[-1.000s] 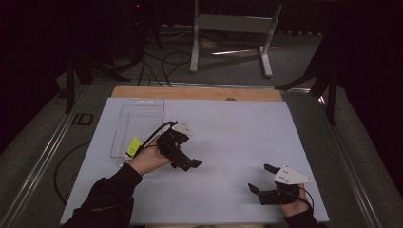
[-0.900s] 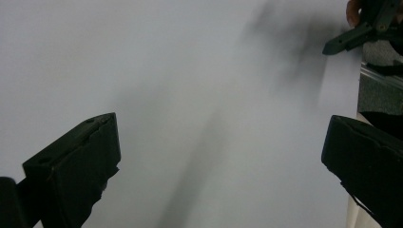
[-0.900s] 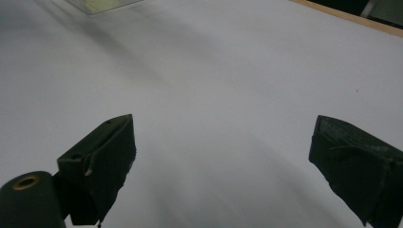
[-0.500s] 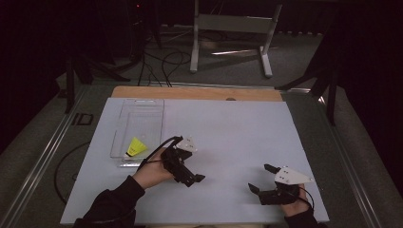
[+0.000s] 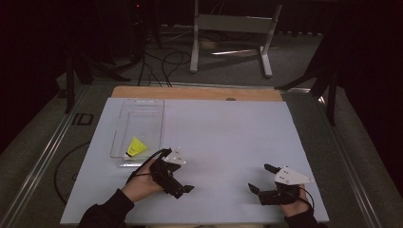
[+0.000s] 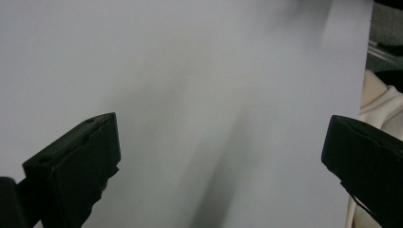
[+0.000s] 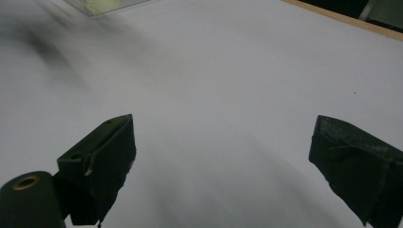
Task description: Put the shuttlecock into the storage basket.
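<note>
High view: yellow shuttlecock (image 5: 136,147) in clear tray (image 5: 124,124), apart from both grippers' spread, empty jaws.

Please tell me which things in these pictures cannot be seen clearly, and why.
- Yellow object in the clear tray, high view: too small to identify.
- Same tray, right gripper view: cut off by the top edge and blurred.
- Cream cloth, left gripper view: cut off by the right edge and partly behind the jaw.

White table (image 5: 218,142), wood strip (image 5: 199,93) along its far edge, metal stand (image 5: 233,28) and cables (image 5: 161,61) lay on floor beyond.
</note>
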### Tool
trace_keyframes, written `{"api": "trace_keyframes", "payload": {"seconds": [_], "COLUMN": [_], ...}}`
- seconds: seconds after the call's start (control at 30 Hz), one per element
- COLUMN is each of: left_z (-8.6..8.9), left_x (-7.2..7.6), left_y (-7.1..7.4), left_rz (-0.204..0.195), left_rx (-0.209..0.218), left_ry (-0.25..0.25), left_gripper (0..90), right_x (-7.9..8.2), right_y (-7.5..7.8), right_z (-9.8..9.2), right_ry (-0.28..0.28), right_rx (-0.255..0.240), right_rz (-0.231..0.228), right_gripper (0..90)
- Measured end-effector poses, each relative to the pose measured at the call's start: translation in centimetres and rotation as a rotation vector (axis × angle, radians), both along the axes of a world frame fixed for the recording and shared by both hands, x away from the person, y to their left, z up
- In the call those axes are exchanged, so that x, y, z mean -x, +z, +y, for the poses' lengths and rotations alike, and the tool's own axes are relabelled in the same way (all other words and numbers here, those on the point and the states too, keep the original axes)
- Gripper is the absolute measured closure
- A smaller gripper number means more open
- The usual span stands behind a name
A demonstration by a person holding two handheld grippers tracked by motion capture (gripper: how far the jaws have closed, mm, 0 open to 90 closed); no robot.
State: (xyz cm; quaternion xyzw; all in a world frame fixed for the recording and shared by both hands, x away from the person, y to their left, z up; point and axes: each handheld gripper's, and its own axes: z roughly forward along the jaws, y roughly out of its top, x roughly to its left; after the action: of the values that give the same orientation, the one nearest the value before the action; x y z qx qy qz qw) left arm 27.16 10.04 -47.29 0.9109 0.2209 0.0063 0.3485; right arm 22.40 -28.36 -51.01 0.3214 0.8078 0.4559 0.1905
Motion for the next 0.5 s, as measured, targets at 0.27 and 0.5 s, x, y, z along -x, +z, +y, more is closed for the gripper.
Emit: {"api": "trace_keyframes", "payload": {"seconds": [0.27,0.5], "left_z": [1.8,3.2], "left_x": [0.7,1.4], "left_y": [-1.3,-2.1], "left_rz": [-0.011,0.008], "left_rx": [-0.032,-0.007], "left_ry": [0.032,0.055], "left_gripper": [0.1,0.1], "right_x": [0.0,0.0], "right_y": [0.0,0.0], "right_z": [0.1,0.1], "right_ry": [0.001,0.004], "right_rx": [0.002,0.0], "right_rz": [0.0,0.002], "right_gripper": [8.3,8.3]}}
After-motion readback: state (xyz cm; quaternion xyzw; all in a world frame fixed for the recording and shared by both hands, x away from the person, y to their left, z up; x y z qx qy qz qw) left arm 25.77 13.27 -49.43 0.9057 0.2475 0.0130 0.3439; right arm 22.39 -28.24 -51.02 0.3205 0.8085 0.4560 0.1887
